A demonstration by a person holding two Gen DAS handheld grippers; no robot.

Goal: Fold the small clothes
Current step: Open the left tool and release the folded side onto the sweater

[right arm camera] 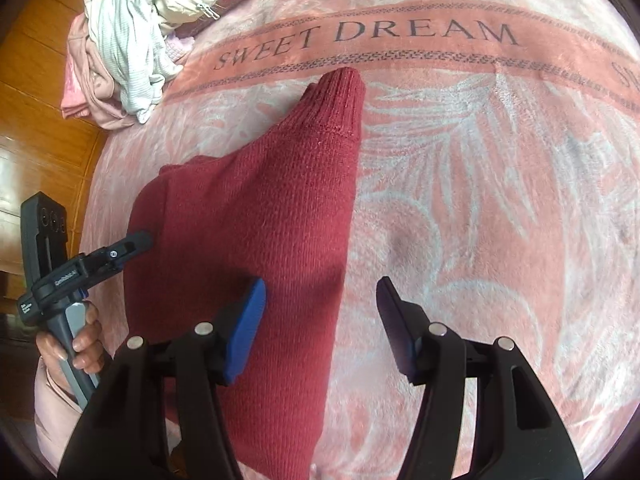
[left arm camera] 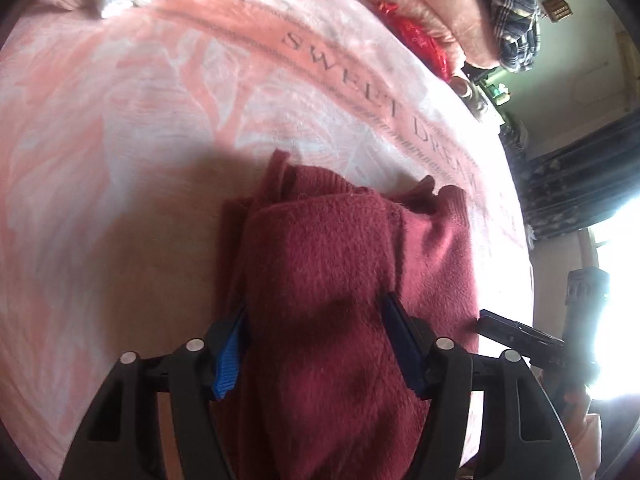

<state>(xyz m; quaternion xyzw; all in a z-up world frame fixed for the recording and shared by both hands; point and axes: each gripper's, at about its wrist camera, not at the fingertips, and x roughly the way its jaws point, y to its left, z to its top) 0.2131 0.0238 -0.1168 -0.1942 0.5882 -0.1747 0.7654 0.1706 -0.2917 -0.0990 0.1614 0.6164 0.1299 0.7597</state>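
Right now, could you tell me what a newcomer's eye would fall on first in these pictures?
The dark red knitted sweater, lying half-folded on the pink blanket lettered SWEET DREAM, draws the eye first. The left tool straddles a bunched fold of it, while the right tool hovers open over its edge. A pile of pale clothes sits at the blanket's far left corner.

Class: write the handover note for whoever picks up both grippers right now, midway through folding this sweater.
Left gripper: fingers spread around a bunched fold of the maroon sweater; whether it grips is unclear.
Right gripper: open, holding nothing, over the sweater's right edge.
The sweater lies on the pink blanket, partly folded, one ribbed cuff pointing at the lettering.
A pile of other clothes waits at the far left corner.
Left: finish and flatten this fold, then probably the pile.
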